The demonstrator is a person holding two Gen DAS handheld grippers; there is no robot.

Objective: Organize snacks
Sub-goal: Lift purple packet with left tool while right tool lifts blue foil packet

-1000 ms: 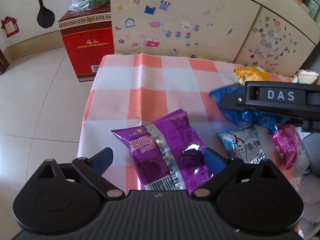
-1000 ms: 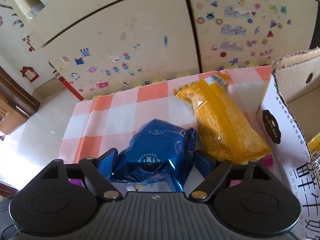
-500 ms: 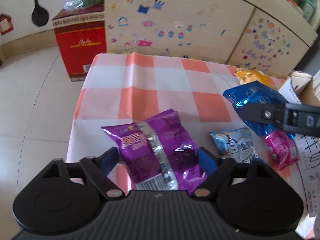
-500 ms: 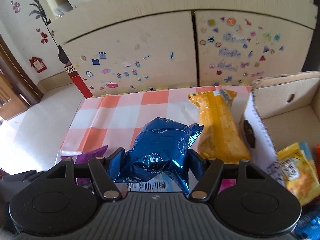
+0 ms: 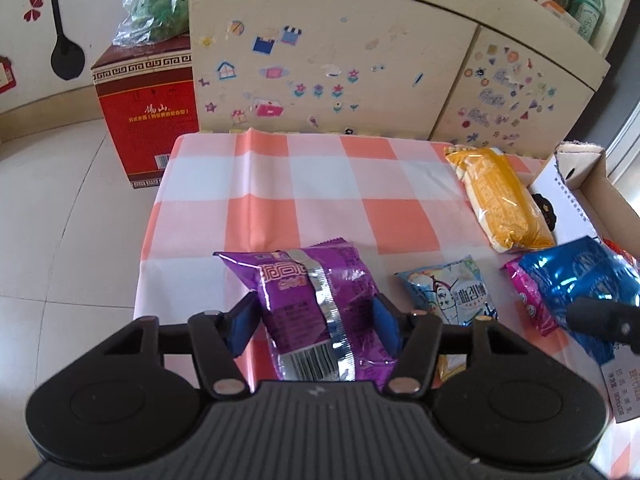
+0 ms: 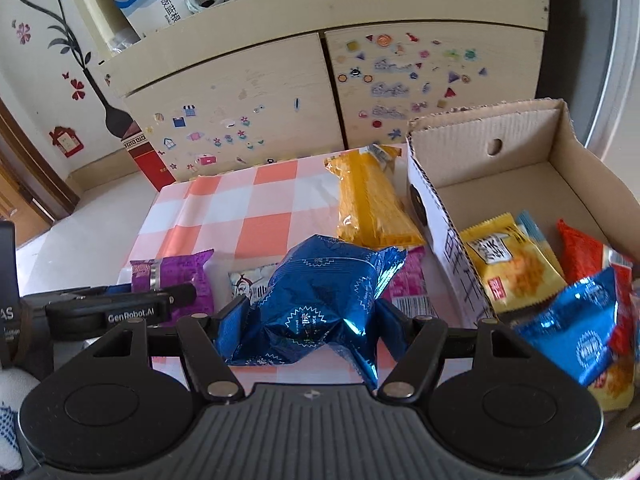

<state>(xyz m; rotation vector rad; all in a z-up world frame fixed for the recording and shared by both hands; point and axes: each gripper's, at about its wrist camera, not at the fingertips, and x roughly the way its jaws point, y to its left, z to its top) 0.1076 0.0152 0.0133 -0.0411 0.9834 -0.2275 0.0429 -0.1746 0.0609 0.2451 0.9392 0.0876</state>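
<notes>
On the desk (image 5: 320, 184) with its orange-and-white checked cloth, the left gripper (image 5: 316, 316) points down at a purple snack bag (image 5: 316, 300) that lies near the front edge; its blue fingers (image 5: 240, 320) are closing on the bag's two sides and already press against the wrapper. Just to the right of that bag lie a pale blue packet (image 5: 452, 292) and a pink packet (image 5: 524, 300), and farther back a long yellow pack (image 5: 500, 196) rests beside the wall of a cardboard box (image 6: 500, 152). The right gripper (image 6: 312, 320) has its fingers (image 6: 232, 320) clamped on a shiny blue foil bag (image 6: 320, 300), which is crumpled between them and held up off the cloth, just left of the box. Inside the box lie a yellow snack packet (image 6: 508, 264), a red packet (image 6: 580, 252) and another blue foil bag (image 6: 580, 328), the last one overlapping the others near the front. Behind the desk stands a pale cupboard (image 6: 280, 92) with stickers on its doors, and a red carton (image 5: 148, 108) sits on the floor to the left of it.
</notes>
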